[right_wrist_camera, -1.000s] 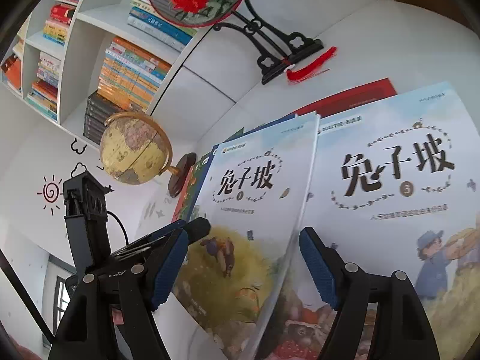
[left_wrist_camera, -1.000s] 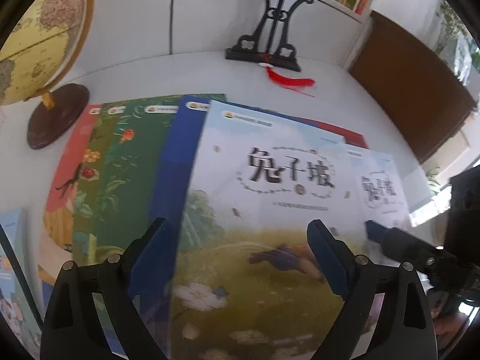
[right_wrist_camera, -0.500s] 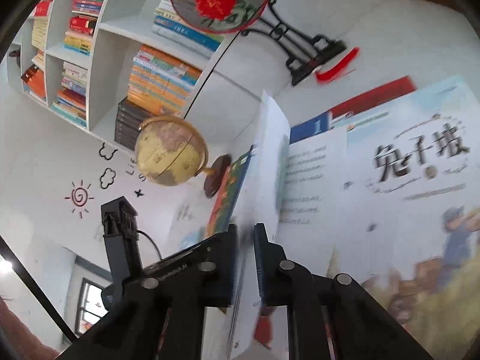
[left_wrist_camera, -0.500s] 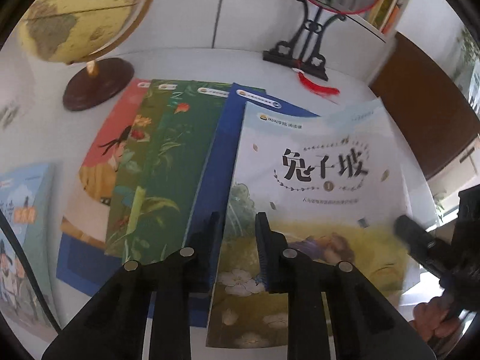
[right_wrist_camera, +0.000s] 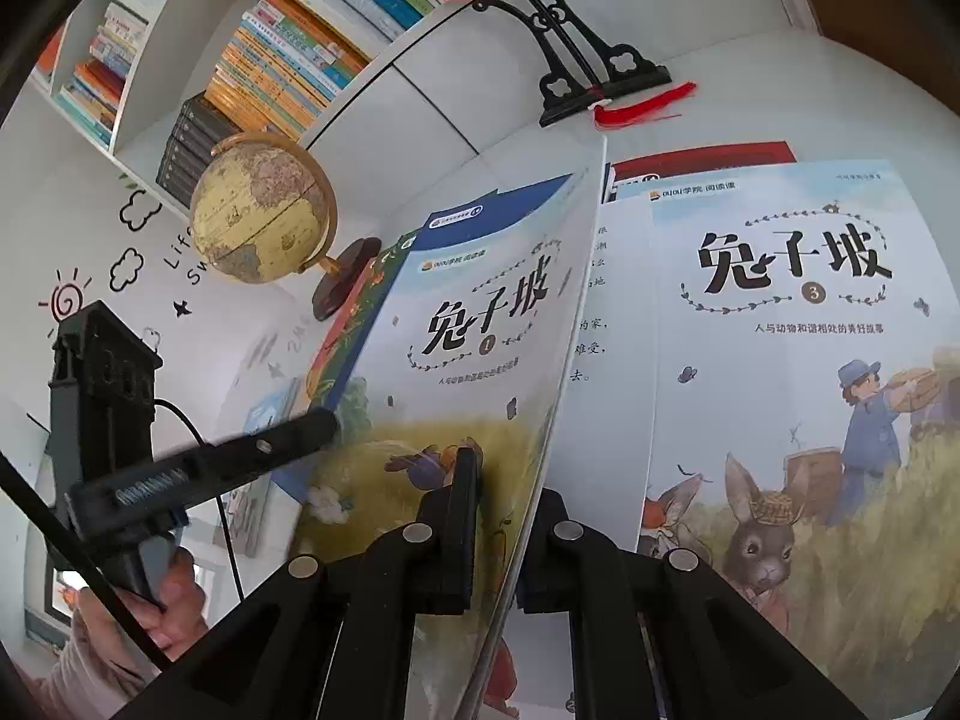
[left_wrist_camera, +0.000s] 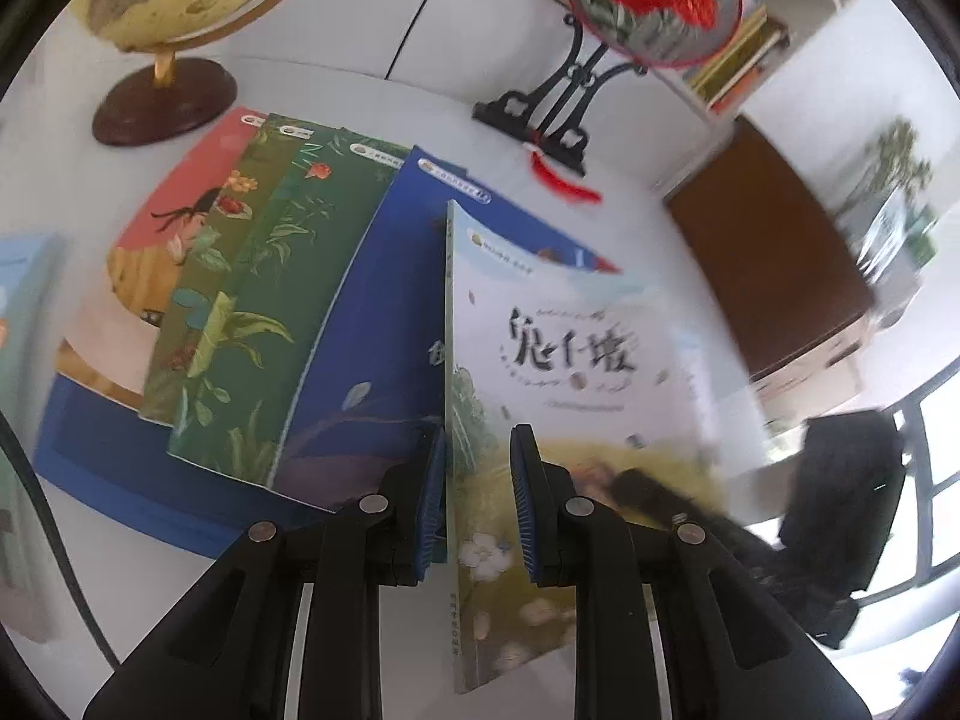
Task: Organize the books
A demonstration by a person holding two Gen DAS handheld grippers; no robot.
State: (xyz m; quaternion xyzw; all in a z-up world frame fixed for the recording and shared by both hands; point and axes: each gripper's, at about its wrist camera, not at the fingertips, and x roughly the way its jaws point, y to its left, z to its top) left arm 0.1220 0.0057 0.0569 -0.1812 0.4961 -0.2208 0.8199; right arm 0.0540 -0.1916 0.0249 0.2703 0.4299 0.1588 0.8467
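Book number 1 [right_wrist_camera: 480, 324], pale cover with rabbit art, lifted on edge above the white table [left_wrist_camera: 336, 69], between both grippers. Left gripper [left_wrist_camera: 477, 501] clamped on its lower spine edge, pads against the covers. Right gripper [right_wrist_camera: 501, 525] closed on the opposite, bowed edge of the same cover. Jaws of both just closed in. Book number 3 [right_wrist_camera: 798, 360] lying flat just beside, toward the table's right side. Blue book [left_wrist_camera: 372, 324], green book [left_wrist_camera: 270, 276] and pink book [left_wrist_camera: 162, 240] fanned overlapping toward the globe [right_wrist_camera: 261, 210] near the back-left corner. Fan stand [left_wrist_camera: 564, 102] at the back edge. Contact on the far side blurred, probably firm.
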